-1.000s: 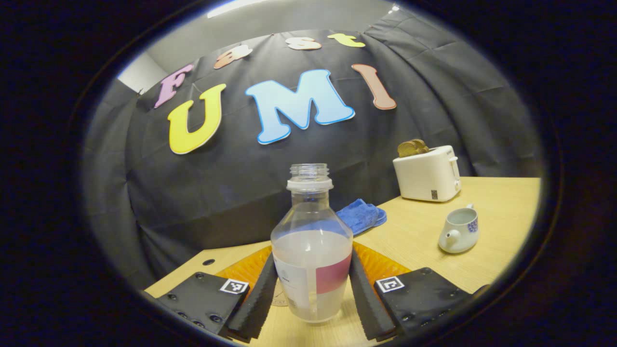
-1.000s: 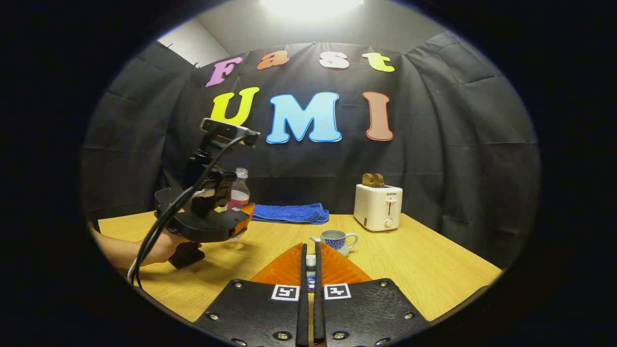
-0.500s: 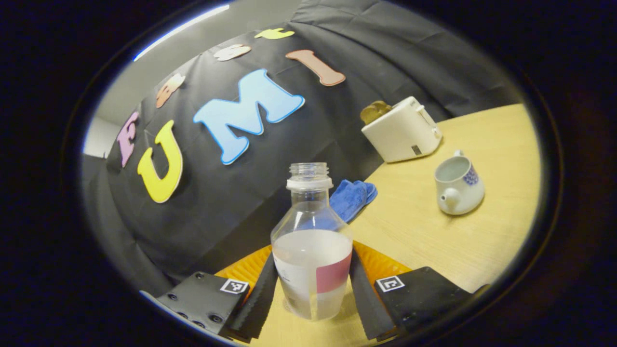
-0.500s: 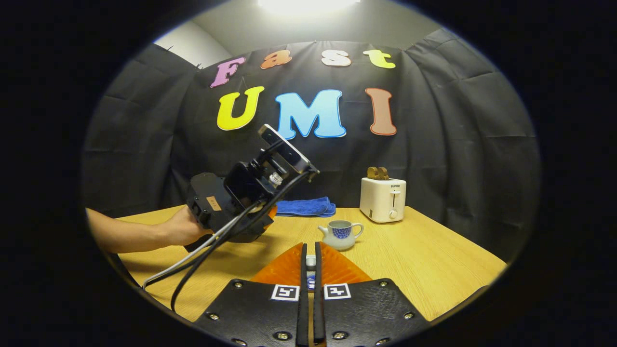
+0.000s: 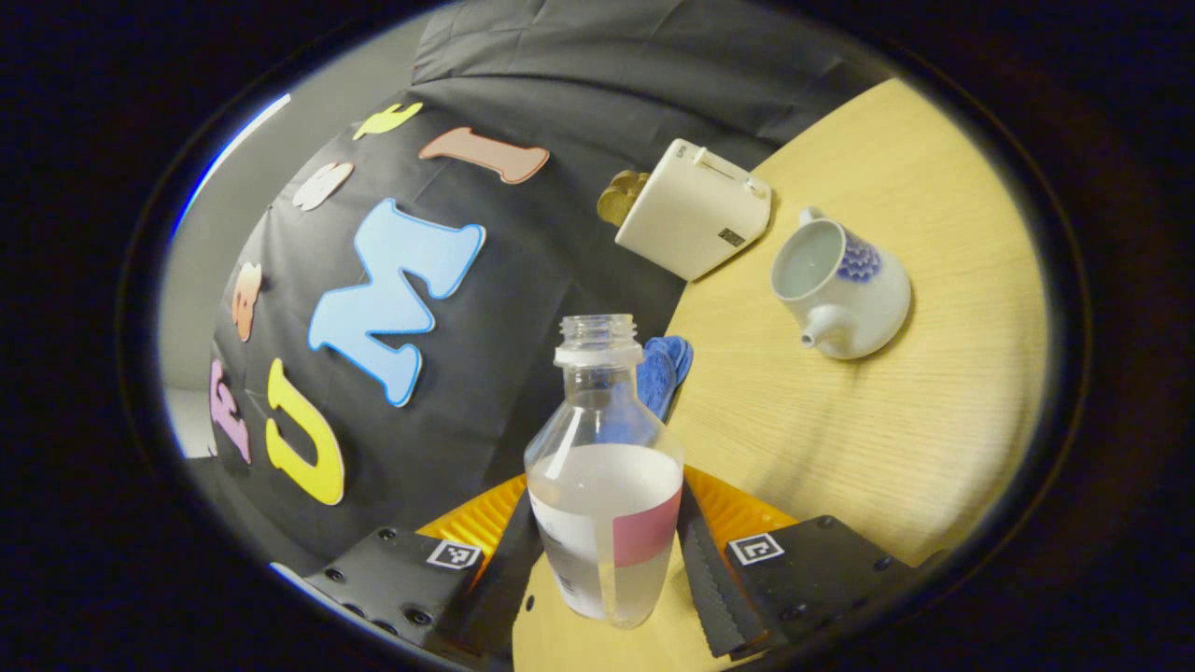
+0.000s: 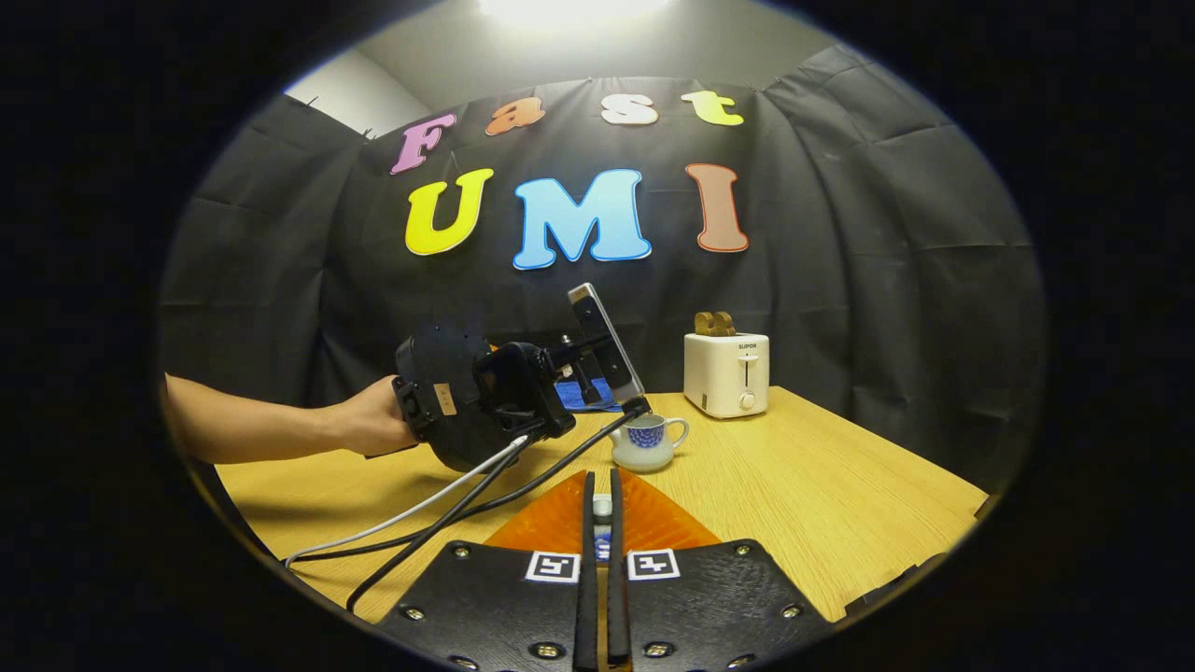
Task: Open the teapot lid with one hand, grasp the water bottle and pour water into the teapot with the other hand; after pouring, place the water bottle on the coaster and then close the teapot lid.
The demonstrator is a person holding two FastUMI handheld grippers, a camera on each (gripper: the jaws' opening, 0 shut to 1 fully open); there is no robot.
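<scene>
Uncapped bottle [image 5: 602, 485], half full, clamped in left gripper [image 5: 607, 569], tilted toward lidless teapot [image 5: 837, 289]. Right gripper [image 6: 598, 523] pinches small lid [image 6: 602, 507].

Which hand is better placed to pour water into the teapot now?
Left: its fingers already clamp the uncapped water bottle, tilted toward the open teapot. The right gripper holds the lid.

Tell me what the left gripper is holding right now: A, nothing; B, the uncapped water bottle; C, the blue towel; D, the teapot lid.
B: in the left gripper view, the left gripper has a finger pressed on each side of the water bottle, whose neck has no cap, with the open teapot ahead on the table.
</scene>
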